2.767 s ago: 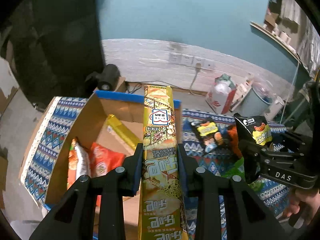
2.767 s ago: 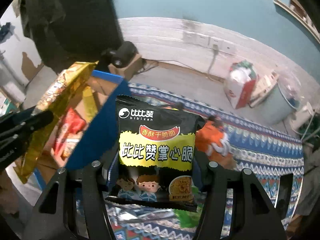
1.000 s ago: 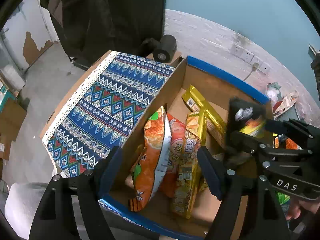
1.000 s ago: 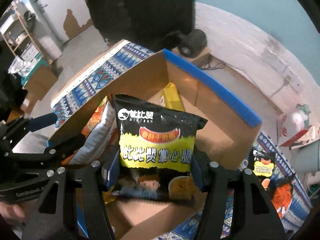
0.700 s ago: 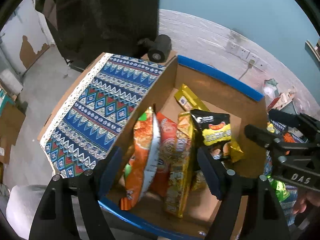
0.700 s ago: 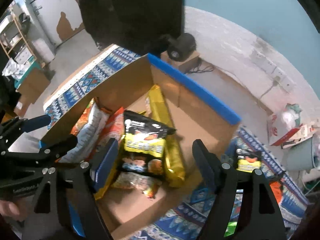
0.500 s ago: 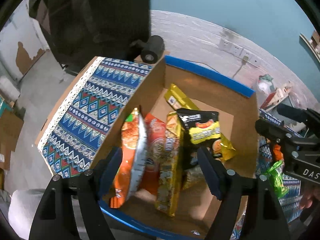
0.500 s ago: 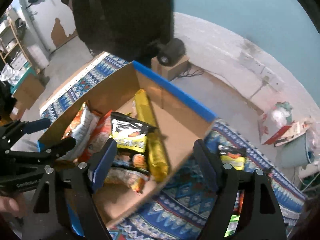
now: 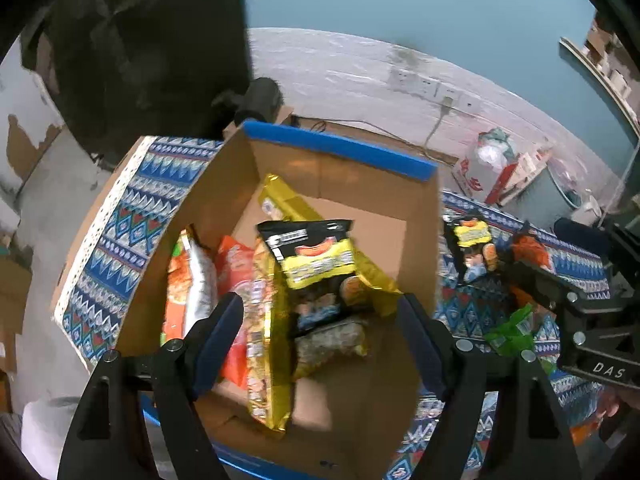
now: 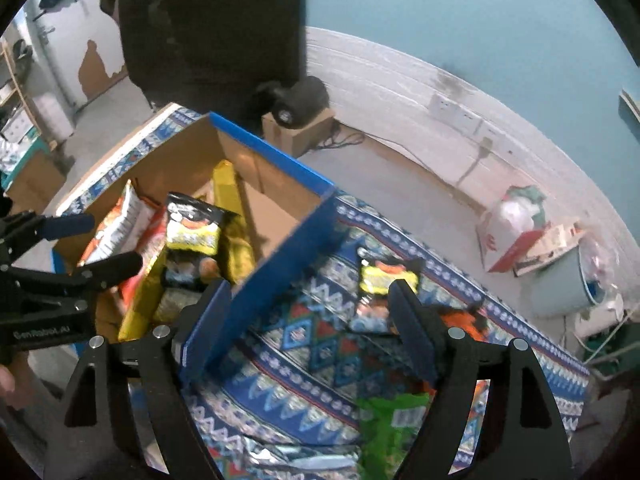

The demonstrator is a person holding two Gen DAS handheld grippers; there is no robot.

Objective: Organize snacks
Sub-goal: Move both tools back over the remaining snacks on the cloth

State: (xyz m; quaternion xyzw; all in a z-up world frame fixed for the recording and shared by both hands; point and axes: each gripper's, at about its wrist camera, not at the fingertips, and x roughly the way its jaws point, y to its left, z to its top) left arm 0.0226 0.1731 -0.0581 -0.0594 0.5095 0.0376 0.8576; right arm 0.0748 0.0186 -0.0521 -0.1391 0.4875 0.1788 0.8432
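The cardboard box (image 9: 340, 152) with a blue rim holds several snack packs. A black-and-yellow noodle pack (image 9: 312, 256) lies on top of a long gold pack (image 9: 268, 340), beside an orange pack (image 9: 188, 280). My left gripper (image 9: 318, 320) hangs over the box, its jaws opening a little wider with nothing between them. My right gripper (image 10: 310, 304) is open and empty, over the box's blue side wall (image 10: 280, 248) and the patterned cloth (image 10: 320, 332). On the cloth lie a second black-and-yellow pack (image 10: 384, 276), an orange pack (image 10: 464, 320) and a green pack (image 10: 392, 420).
A silver pack (image 10: 300, 460) lies at the cloth's near edge. Behind the box a black round device (image 10: 304, 100) sits on a small carton. A red-and-white bag (image 10: 512, 224) and a pale bucket (image 10: 560, 288) stand on the floor by the wall with sockets.
My right gripper opened and let the black-and-yellow noodle pack drop into the box, then swung right out over the cloth. My left gripper drifted right over the box, still empty.
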